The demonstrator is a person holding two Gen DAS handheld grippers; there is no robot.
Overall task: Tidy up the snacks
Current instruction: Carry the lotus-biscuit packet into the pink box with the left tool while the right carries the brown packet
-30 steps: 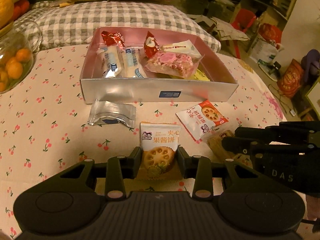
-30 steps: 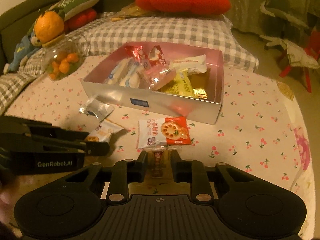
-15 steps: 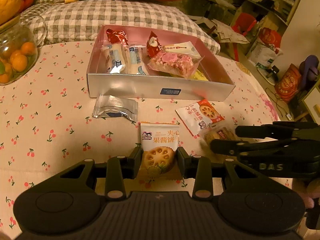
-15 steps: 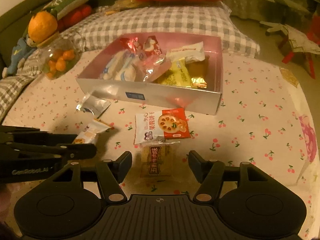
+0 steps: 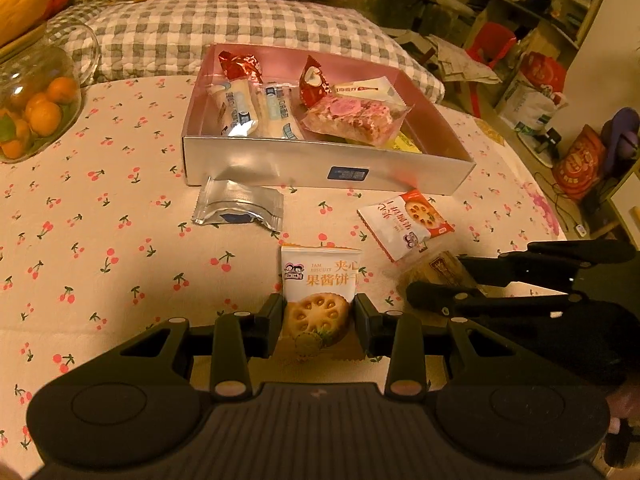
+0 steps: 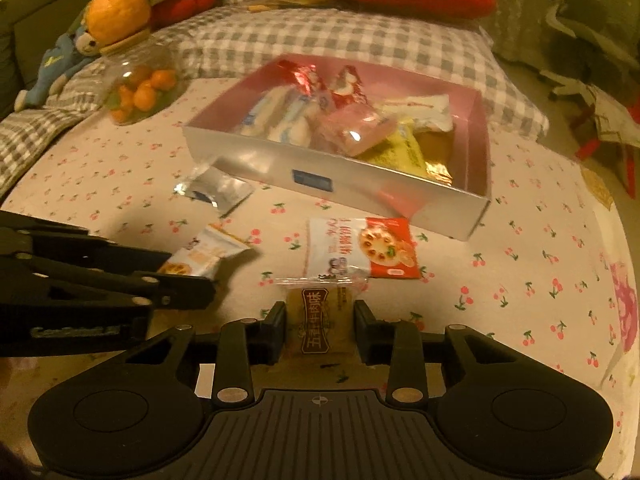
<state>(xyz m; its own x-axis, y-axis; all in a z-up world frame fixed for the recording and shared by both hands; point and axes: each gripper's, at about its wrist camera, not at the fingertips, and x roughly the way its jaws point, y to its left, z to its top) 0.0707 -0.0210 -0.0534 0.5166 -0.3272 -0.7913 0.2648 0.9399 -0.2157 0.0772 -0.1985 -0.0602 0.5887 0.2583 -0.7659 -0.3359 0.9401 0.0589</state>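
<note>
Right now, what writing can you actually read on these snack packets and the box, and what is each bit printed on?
"JAM BISCUIT" and "夹心 果酱饼干": white biscuit packet between the left gripper fingers.
"五香牛肉味": tan packet between the right gripper fingers.
Red-and-white packet: characters too blurred.
Blue label on silver box: too small.
Silver pouch: nothing readable.
Packets inside the box: unreadable.

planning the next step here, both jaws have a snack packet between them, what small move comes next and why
Probably lift the jam biscuit packet toward the silver box. The left gripper is shut on it. The right gripper has just been closing around the brown packet, so it should probably finish its grip first.
</note>
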